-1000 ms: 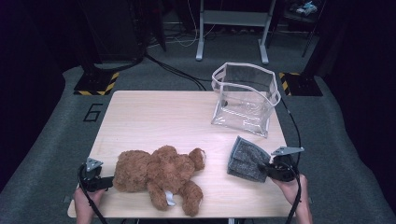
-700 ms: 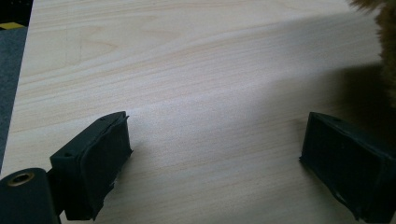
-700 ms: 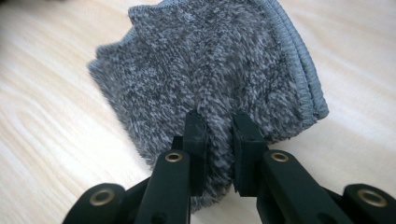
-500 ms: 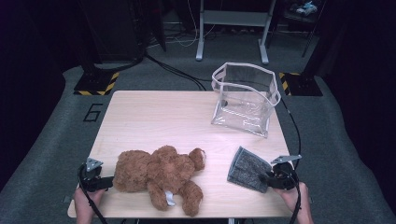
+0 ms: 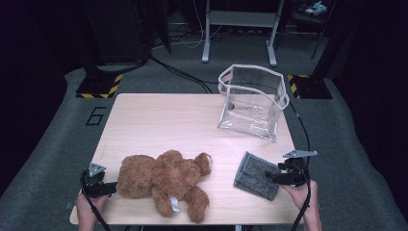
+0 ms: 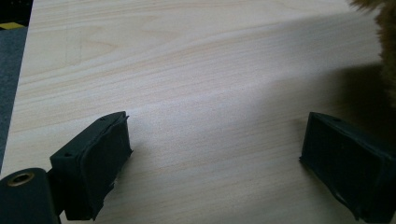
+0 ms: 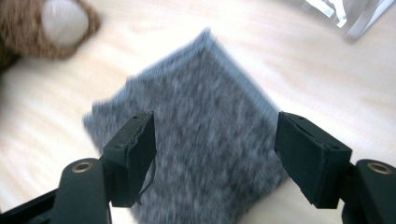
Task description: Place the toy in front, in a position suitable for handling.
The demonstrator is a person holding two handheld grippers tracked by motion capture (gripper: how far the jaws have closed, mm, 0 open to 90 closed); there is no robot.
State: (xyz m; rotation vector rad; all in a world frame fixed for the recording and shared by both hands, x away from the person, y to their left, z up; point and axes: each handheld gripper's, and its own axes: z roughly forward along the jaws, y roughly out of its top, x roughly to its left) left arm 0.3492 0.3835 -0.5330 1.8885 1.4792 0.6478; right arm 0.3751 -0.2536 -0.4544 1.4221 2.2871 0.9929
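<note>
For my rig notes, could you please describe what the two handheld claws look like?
Both are black. The left claw and right claw each carry a grey three-cornered plate on top and trail a black cable. Their jaws are blocky black pads, with a brass-coloured eyelet at the base. No sleeves show.

Grey cloth [image 7: 196, 126] blurred in the right gripper view; teddy bear [image 6: 385, 42] cut off at edge.

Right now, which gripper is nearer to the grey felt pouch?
Right. The right gripper sits at the grey felt pouch's near right edge, fingers open over it. The left gripper is across the table, beside the teddy bear.
</note>
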